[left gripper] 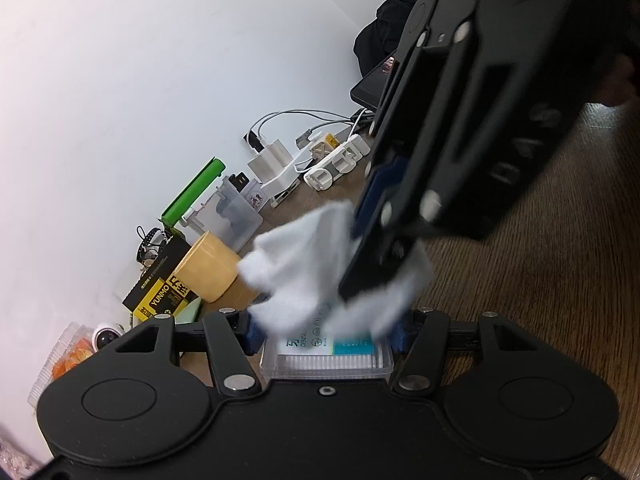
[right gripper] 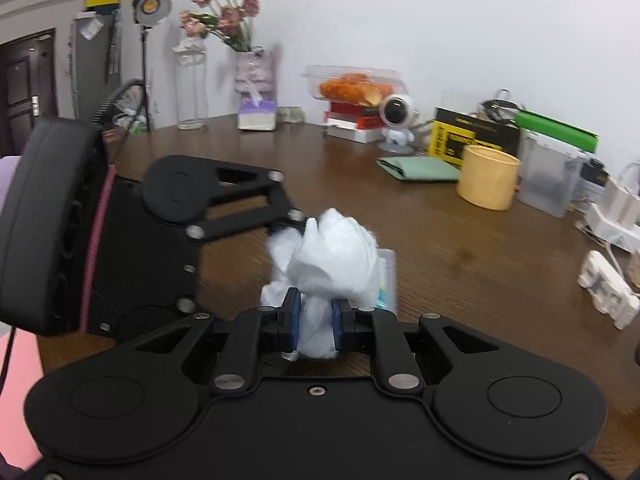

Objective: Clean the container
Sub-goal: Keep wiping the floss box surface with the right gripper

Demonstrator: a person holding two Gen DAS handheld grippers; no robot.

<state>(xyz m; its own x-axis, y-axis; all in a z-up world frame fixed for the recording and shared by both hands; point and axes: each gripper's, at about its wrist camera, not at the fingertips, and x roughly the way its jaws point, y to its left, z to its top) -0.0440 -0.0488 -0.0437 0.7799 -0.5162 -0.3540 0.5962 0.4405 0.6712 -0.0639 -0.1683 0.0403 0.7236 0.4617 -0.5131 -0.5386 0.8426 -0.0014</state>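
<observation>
Left gripper [left gripper: 326, 330] is clamping the clear plastic labelled container [left gripper: 326, 354]; right gripper [right gripper: 316, 326] is pinching the crumpled white tissue [right gripper: 332, 256], its label showing only in the left view

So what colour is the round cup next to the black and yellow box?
The cup is pale yellow, a plain buttery tone with no pattern. The right wrist view shows it best, beside the box.

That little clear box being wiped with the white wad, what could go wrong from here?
The left gripper pinches the clear box only by its side edges, so a firm wipe might twist it loose. The white tissue bunched in the right gripper looks fluffy; it may tear or shed bits on the box. If the box slips, it could fall onto the wooden table.
</observation>
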